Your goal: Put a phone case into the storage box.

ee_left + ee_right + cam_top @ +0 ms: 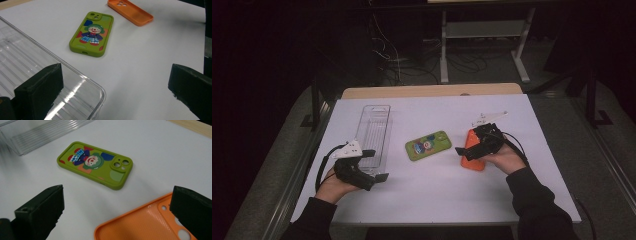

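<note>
We see a white table (432, 195) with three things on it: a clear tray (374, 135) at the left, a green case (428, 145) in the middle, an orange case (474, 150) at the right.

Left gripper (372, 167): held low at the near end of the tray. In the left gripper view its jaws stand wide apart with nothing between them; one jaw sits over the tray's near corner (82, 87), the other over bare table. Beyond them lies the green case (91, 33), printed side up with a clown figure, and farther off the orange case (130, 12), hollow side up.

Right gripper (468, 149): held over the orange case, pointing toward the green one. In the right gripper view its jaws are also spread wide, gripping nothing. The orange case (145, 222) lies just under and between them, hollow side up, camera holes toward the right jaw. We cannot tell whether a jaw touches it. The green case (96, 163) lies flat just ahead, apart from the orange one, and the tray (42, 132) shows beyond it at the top left.

Both cases rest flat on the table, outside the tray.
</note>
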`<state>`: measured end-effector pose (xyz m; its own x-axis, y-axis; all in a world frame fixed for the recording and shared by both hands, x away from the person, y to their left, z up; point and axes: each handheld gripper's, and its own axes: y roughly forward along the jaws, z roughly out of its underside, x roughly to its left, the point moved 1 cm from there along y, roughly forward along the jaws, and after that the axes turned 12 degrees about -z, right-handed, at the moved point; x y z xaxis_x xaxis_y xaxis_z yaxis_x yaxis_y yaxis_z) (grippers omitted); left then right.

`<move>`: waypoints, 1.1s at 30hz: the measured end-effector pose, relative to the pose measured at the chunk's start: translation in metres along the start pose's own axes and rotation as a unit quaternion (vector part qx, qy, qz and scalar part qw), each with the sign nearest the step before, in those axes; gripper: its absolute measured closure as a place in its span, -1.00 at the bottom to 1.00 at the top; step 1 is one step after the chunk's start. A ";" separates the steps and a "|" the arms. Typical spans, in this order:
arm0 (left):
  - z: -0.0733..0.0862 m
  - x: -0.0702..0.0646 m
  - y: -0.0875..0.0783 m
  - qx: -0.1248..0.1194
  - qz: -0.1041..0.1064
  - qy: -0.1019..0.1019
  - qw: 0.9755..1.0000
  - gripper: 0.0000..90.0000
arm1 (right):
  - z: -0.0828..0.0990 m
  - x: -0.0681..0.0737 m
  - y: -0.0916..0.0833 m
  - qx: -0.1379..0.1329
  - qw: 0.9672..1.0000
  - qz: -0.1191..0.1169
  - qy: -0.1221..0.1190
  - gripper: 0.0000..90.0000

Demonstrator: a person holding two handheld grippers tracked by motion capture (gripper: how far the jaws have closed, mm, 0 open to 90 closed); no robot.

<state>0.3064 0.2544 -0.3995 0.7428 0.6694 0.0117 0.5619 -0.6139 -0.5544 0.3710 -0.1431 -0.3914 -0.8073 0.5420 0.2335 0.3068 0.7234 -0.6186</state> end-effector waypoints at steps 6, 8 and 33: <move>0.000 0.000 0.000 -0.001 0.000 -0.001 1.000 -1.00 | -0.011 -0.003 0.011 0.003 1.000 0.002 0.005 -1.00; 0.000 0.000 0.000 -0.002 0.000 0.001 1.000 -1.00 | -0.014 -0.004 0.015 0.006 1.000 0.002 0.000 -1.00; 0.001 0.001 -0.002 -0.003 -0.002 -0.008 1.000 -1.00 | -0.010 -0.008 0.036 0.088 0.995 -0.017 0.035 0.21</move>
<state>0.3055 0.2562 -0.3989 0.7347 0.6784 0.0017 0.5677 -0.6135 -0.5489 0.3936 -0.1172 -0.4078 -0.7761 0.5518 0.3052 0.1813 0.6588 -0.7301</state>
